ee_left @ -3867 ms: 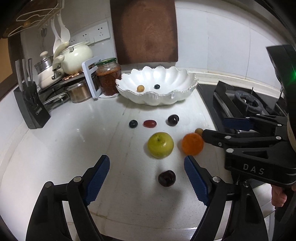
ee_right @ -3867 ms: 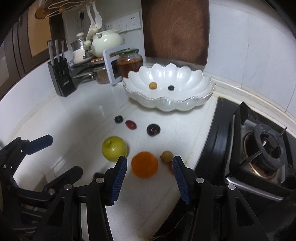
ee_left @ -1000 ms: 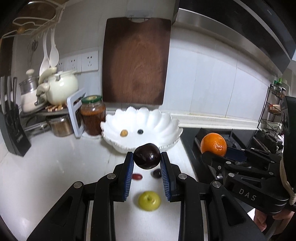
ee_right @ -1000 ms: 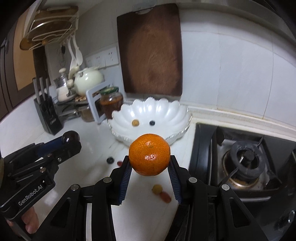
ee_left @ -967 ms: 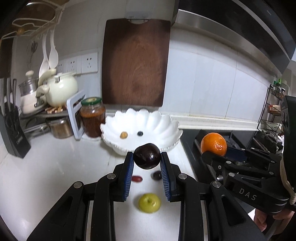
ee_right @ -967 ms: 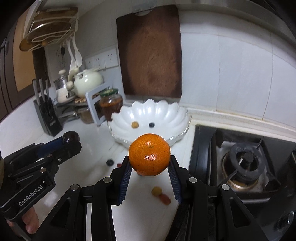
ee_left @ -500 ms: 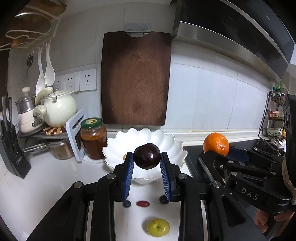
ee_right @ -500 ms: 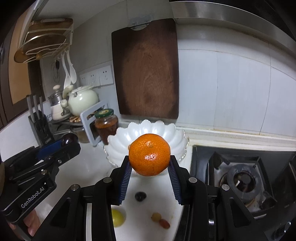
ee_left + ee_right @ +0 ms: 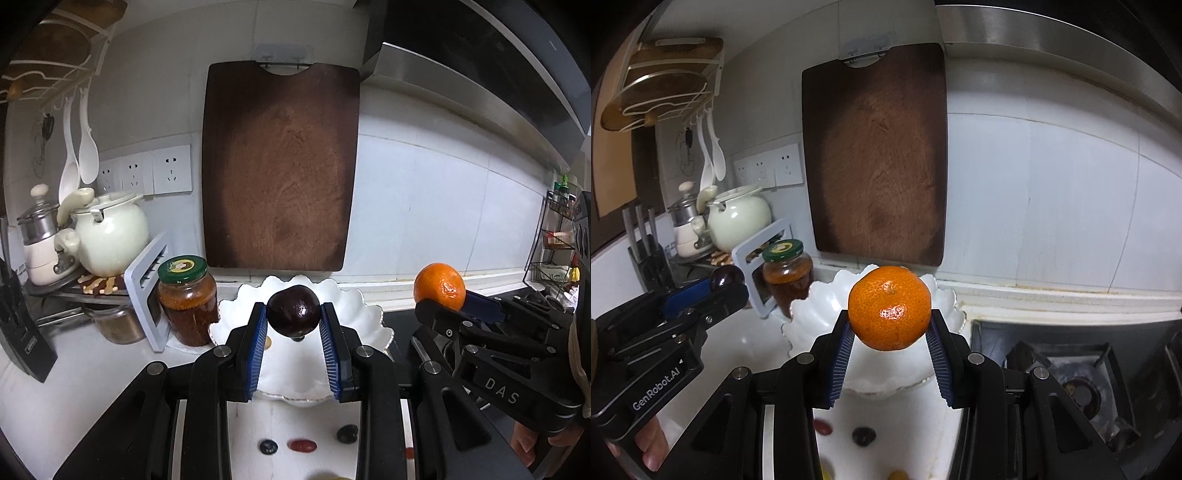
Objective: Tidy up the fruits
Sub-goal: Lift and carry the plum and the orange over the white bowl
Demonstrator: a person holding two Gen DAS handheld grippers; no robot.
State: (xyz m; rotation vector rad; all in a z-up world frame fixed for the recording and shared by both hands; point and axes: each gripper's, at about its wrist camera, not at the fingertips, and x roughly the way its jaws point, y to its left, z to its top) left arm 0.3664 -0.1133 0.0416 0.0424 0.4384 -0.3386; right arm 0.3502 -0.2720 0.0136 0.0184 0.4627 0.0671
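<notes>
My left gripper [image 9: 293, 332] is shut on a dark plum [image 9: 293, 311] and holds it in the air just in front of and above the white scalloped bowl [image 9: 364, 321]. My right gripper [image 9: 890, 330] is shut on an orange [image 9: 889, 313], also raised before the bowl [image 9: 809, 317]. The orange shows at the right in the left wrist view [image 9: 439, 286]; the plum shows at the left in the right wrist view [image 9: 727, 277]. Small fruits lie on the counter below: a blueberry [image 9: 268, 446], a red grape [image 9: 302, 445] and a dark grape [image 9: 347, 433].
A sauce jar [image 9: 187, 300] and a white rack [image 9: 147, 295] stand left of the bowl, with a teapot [image 9: 110, 236] and knife block [image 9: 22, 332] beyond. A wooden cutting board [image 9: 277, 166] leans on the wall. The gas stove [image 9: 1071, 380] is at the right.
Both grippers closed on the plum and the orange, lifted them off the counter, and have since moved forward and up towards the bowl, which now sits lower and larger in view.
</notes>
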